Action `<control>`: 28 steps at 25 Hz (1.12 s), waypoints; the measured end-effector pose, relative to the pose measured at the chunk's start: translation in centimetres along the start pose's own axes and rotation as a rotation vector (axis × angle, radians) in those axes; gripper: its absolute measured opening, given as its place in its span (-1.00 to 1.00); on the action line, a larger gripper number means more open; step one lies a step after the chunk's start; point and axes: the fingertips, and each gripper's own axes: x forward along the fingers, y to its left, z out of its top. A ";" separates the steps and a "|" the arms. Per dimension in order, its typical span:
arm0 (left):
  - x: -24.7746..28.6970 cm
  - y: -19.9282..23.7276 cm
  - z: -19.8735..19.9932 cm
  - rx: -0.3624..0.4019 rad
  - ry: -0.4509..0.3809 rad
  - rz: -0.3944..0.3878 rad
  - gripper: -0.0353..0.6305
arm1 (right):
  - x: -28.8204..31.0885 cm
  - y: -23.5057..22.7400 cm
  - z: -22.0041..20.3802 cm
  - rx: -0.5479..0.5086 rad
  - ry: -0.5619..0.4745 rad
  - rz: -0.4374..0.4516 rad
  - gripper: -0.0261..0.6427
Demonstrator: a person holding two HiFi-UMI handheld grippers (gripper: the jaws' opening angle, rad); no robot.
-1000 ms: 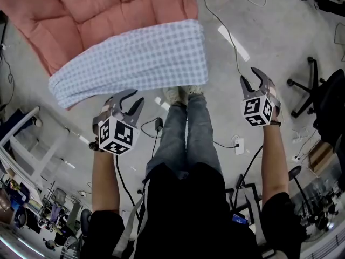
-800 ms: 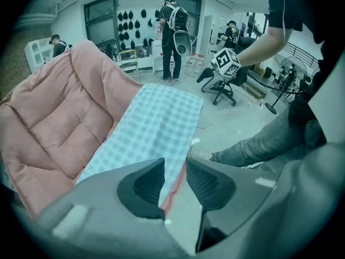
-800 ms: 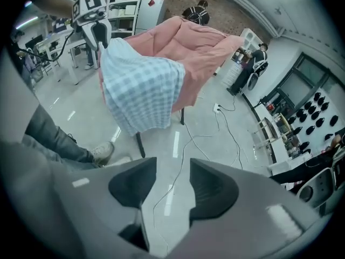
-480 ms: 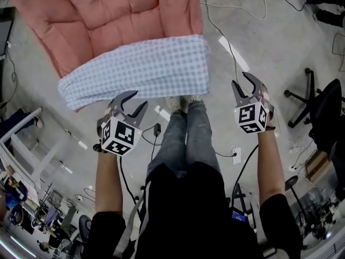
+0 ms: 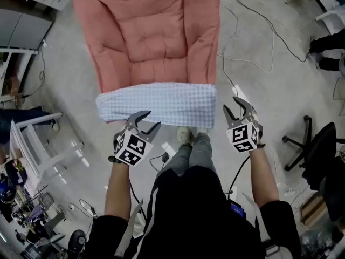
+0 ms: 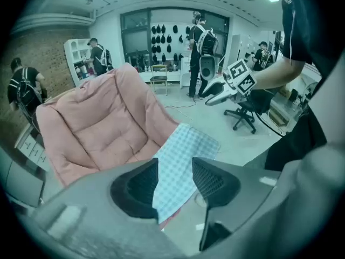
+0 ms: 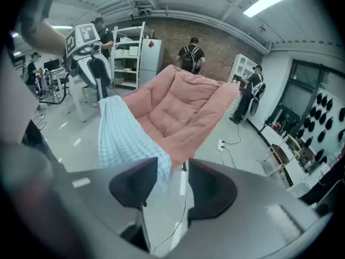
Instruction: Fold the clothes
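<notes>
You are raising the left gripper (image 5: 151, 120) and right gripper (image 5: 233, 106), bringing both closer to the checked cloth (image 5: 161, 104). Left jaws are opening wider, gripping nothing.

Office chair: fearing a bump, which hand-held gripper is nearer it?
Right. The right hand-held gripper is left of the office chair; the left hand-held gripper, whose empty jaws have just been opening, is farther left, by the checked cloth.

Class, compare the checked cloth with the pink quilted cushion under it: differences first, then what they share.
The checked cloth is blue and white; the pink quilted cushion is plain salmon. The cloth is a thin folded strip; the cushion is thick with raised sides. The cloth covers only the cushion's near edge; the cushion is far larger. Both are soft fabric.
</notes>
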 end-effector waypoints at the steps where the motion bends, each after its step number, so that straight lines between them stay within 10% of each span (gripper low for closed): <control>1: -0.7 0.1 0.8 -0.018 -0.010 0.011 -0.28 | -0.3 0.1 1.4 -0.013 -0.014 0.021 -0.38; 9: -3.9 0.3 5.2 -0.262 -0.156 0.145 -0.28 | -1.8 0.1 10.3 -0.154 -0.086 0.196 -0.39; 28: -6.3 5.4 -0.8 -0.703 -0.229 0.468 -0.29 | 4.8 5.7 24.5 -0.499 -0.137 0.590 -0.42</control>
